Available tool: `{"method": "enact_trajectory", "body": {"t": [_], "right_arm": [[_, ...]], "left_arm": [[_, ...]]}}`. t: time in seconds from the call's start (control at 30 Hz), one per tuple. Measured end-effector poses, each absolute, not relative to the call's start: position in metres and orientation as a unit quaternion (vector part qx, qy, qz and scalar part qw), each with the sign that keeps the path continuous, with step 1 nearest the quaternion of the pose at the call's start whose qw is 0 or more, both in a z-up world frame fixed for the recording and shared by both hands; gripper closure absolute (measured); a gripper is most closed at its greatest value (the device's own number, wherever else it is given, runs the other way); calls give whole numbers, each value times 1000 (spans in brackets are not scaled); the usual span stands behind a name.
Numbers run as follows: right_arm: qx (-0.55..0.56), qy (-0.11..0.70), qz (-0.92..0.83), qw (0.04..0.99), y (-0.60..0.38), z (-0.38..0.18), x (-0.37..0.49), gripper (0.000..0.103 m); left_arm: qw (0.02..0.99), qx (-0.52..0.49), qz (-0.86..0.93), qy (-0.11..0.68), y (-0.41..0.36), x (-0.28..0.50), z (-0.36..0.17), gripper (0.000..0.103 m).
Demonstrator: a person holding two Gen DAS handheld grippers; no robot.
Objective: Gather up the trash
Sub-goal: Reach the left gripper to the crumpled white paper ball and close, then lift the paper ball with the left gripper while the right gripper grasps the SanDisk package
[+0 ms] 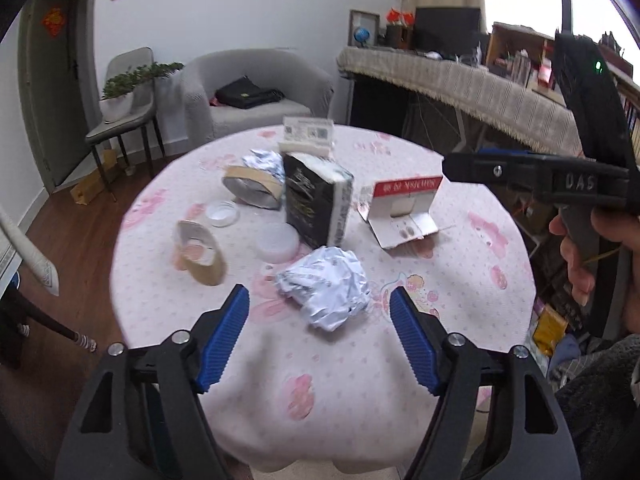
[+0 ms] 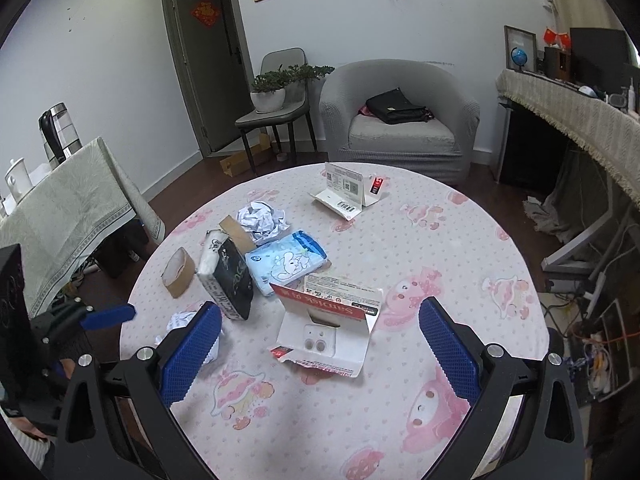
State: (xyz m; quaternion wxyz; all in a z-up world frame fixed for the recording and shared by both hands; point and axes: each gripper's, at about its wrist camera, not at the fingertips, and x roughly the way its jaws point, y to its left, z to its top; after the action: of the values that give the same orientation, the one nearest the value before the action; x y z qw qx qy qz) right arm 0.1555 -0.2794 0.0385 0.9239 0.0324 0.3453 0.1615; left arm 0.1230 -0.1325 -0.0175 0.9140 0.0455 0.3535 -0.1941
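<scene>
Hovering above the round table with its pink-patterned cloth [image 1: 168,320], the left gripper [image 1: 319,322] has its blue ribbed fingers [image 1: 224,336] spread wide, grasping nothing; a crumpled ball of white paper [image 1: 326,288] lies on the cloth just beyond and between the tips, untouched. From the right wrist camera, the right gripper [image 2: 320,344] is likewise released, its blue pads [image 2: 450,354] far apart and empty, with the torn-open red and white cardboard package [image 2: 326,332] lying flat on the cloth between them, apart from both pads.
</scene>
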Motion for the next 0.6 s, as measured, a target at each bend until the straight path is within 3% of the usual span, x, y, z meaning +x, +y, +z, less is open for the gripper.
{"method": "enact_trajectory", "body": {"t": [0.23,0.43,0.6], "right_arm": [[43,355,161,920,-287,32,159,3],[42,362,161,917,-280,25,168,3],[2,365,152,918,-258,19,173,3]], "left_arm": [[907,68,-184,373,-149,144,-33,32],[906,47,-175,382,-143,157,-37,44],[907,14,-186,377,-131,157,-37,47]]}}
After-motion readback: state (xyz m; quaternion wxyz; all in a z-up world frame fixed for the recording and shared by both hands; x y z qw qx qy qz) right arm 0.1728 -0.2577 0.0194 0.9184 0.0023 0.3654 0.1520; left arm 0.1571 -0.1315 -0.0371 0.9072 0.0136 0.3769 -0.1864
